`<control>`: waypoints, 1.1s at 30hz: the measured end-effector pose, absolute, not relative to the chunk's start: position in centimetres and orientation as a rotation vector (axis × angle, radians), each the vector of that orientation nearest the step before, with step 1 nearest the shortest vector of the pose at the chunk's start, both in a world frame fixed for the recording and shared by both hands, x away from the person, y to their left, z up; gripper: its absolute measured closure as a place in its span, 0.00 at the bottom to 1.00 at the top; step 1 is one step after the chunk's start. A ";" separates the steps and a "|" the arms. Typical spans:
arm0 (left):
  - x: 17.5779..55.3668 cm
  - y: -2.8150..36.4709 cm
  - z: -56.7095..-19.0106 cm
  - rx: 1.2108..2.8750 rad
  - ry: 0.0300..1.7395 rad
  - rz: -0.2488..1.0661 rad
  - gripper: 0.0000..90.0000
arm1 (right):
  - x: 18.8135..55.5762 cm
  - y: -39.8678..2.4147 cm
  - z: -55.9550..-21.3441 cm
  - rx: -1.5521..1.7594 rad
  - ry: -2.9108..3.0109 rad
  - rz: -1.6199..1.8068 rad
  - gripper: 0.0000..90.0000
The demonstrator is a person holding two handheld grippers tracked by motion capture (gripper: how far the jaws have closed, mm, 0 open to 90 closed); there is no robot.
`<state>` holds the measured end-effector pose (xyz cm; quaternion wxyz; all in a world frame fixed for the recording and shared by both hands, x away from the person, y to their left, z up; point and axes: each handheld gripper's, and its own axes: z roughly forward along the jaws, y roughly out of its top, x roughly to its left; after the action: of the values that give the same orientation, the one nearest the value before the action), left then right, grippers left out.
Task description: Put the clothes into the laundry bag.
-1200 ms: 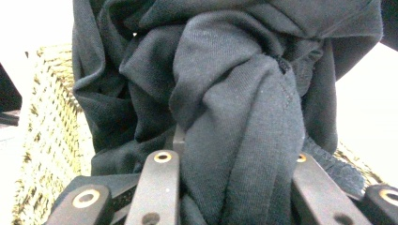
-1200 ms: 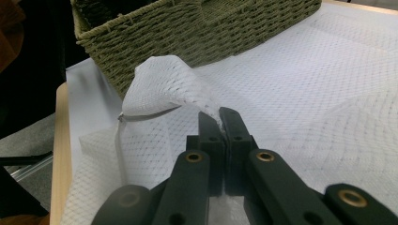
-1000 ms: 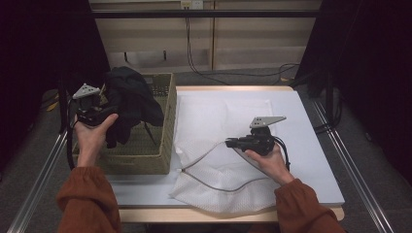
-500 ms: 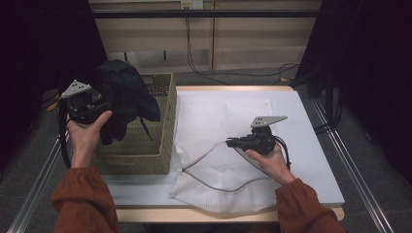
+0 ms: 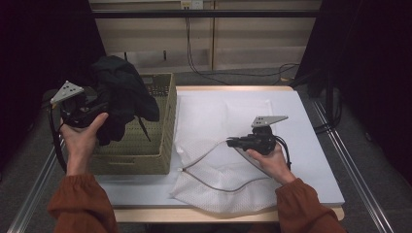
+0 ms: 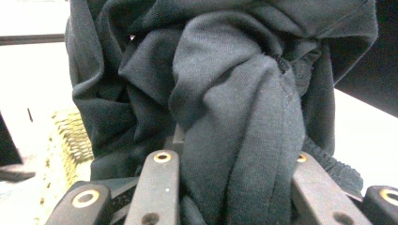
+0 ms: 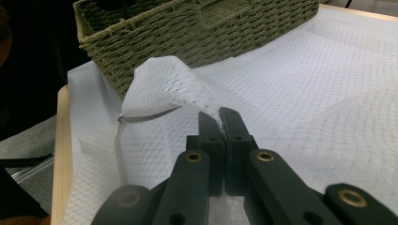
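the left gripper (image 5: 92,108) pinched a bunched dark garment (image 5: 121,99), lifted just above the left end of the wicker basket (image 5: 163,121), so it looked about halfway to the bag. the right gripper (image 5: 232,142), jaws pressed together, pinched the white mesh bag (image 5: 218,189), its mouth facing left toward the basket. the garment hung in a clump, its long axis roughly up-down.

Dark garment (image 6: 234,117) is bunched between the two black jaws and clamped. Woven basket (image 6: 70,136) lies beyond, left of the jaws.
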<state>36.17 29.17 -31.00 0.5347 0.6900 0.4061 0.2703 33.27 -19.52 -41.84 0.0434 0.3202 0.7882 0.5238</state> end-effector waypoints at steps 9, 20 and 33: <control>34.8 29.0 -30.9 1.605 0.929 0.653 0.78 | 33.2 -19.4 -41.9 0.980 2.412 1.594 0.98; 33.9 28.1 -31.1 1.566 0.899 0.659 0.78 | 33.2 -19.4 -41.9 0.984 2.414 1.595 0.98; 32.8 26.9 -29.1 1.552 0.822 0.650 0.78 | 33.1 -19.4 -41.9 0.978 2.421 1.594 0.98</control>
<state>32.76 26.89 -29.12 0.5928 0.6675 0.3534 0.2795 33.10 -19.42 -41.92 0.0413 0.3195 0.7907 0.5205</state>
